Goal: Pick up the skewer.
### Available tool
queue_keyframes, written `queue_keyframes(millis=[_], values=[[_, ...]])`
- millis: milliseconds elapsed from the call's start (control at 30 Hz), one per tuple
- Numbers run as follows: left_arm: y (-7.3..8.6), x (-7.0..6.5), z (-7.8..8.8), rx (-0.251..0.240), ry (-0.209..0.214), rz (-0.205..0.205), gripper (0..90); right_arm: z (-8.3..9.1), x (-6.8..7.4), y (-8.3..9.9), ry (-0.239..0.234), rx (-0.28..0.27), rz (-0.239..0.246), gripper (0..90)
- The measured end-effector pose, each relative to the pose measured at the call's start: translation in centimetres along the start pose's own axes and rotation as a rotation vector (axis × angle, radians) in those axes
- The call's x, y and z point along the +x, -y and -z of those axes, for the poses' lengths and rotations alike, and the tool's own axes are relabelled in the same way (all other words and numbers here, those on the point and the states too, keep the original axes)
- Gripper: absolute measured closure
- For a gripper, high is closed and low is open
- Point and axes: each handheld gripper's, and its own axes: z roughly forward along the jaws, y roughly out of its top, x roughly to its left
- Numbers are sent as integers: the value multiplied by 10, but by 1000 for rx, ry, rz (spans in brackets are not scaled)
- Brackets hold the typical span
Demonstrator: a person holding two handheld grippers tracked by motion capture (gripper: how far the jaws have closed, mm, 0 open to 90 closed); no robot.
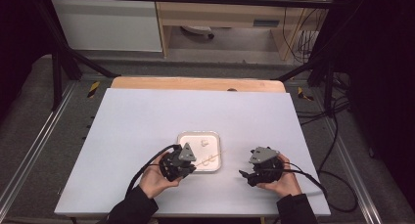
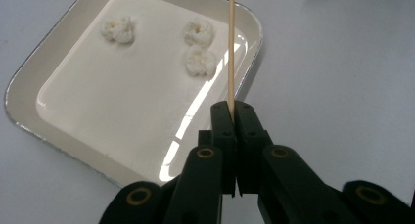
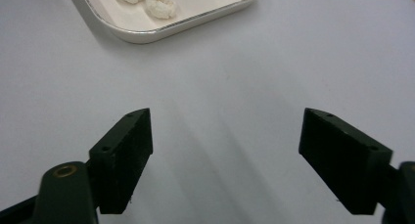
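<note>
L gripper [image 2: 230, 111] jaws clenched on wooden skewer [image 2: 230, 48] over white tray [image 2: 29, 82]; R gripper [image 3: 225, 150] jaws released, nothing btwn.

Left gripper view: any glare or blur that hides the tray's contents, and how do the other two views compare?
Left gripper view: bright glare streaks on the tray, yet three white pieces and the skewer stay sharp. Right gripper view: soft shadows, near fingers slightly blurred. High view: dim edges, contents tiny.
</note>
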Motion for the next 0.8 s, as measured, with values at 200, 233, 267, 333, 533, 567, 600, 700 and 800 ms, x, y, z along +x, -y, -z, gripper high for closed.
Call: queue_keyframes(millis=[200, 233, 267, 333, 533, 567, 600, 700, 800], values=[[22, 4, 9, -55, -27, 56, 886, 3, -4, 3, -18, -22, -97, 134], [26, 5, 10, -66, -30, 66, 886, 3, -5, 3, -23, -23, -111, 118], [29, 5, 11, -77, -33, 76, 886, 2, -5, 3, -32, -24, -130, 106], [36, 6, 14, -98, -46, 93, 886, 2, -6, 2, -38, -27, -149, 87], [53, 10, 23, -160, -69, 145, 886, 0, -7, -3, -72, -64, -238, 40], [56, 11, 25, -166, -74, 150, 886, 0, -7, -4, -72, -65, -244, 33], [58, 12, 26, -171, -74, 155, 886, -1, -7, -6, -74, -64, -253, 29], [63, 13, 28, -189, -73, 166, 886, -4, -6, -11, -75, -57, -261, 24], [68, 12, 30, -201, -79, 170, 886, -6, -5, -18, -77, -58, -269, 21]])
